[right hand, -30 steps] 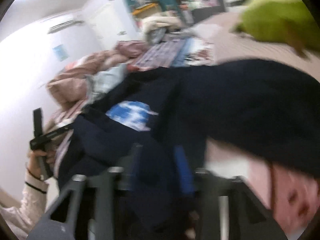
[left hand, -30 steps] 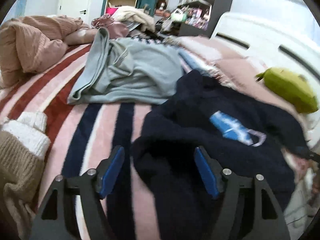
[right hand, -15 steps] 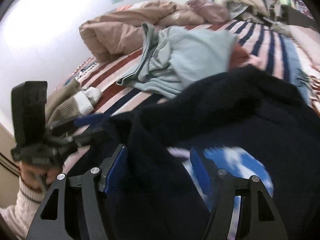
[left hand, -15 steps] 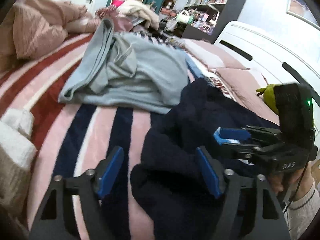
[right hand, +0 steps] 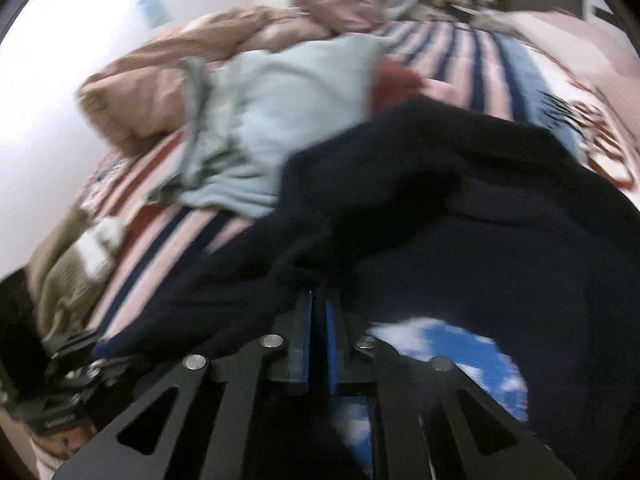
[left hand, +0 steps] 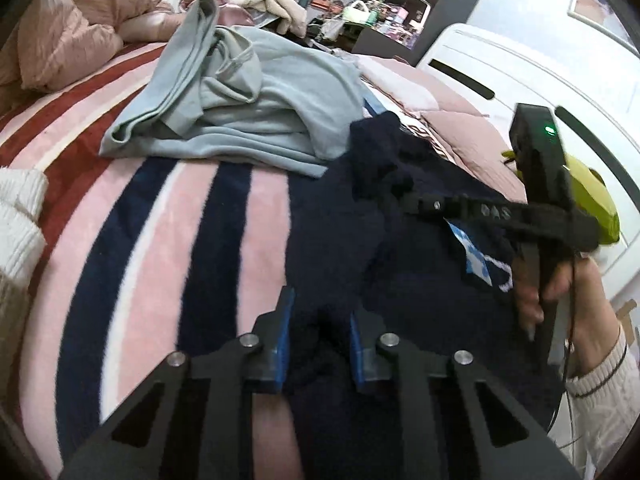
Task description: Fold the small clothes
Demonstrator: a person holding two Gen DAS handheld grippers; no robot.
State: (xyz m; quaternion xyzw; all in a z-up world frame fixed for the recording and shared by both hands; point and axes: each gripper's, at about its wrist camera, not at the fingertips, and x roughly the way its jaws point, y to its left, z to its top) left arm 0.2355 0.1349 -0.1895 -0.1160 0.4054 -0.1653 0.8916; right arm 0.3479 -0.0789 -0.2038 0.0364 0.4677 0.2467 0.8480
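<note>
A dark navy fleece garment (left hand: pixel 408 264) with a blue and white print (left hand: pixel 476 256) lies rumpled on the striped bed. My left gripper (left hand: pixel 318 332) is shut on a fold of its near edge. My right gripper (right hand: pixel 318 308) is shut on another fold of the same navy garment (right hand: pixel 460 208); in the left wrist view the right gripper (left hand: pixel 400 196) reaches in from the right, its tips buried in the cloth. The print also shows in the right wrist view (right hand: pixel 452 352).
A light blue garment (left hand: pixel 248 108) lies in a heap behind the navy one. A pink quilt (left hand: pixel 68 36) is at the far left, a beige and white knit (left hand: pixel 16 216) at the left edge. A green plush toy (left hand: pixel 596 200) and white headboard (left hand: pixel 532 80) are at the right.
Both grippers have closed from wide open onto folds of the navy garment. The right gripper has moved left across the garment, bunching the cloth.
</note>
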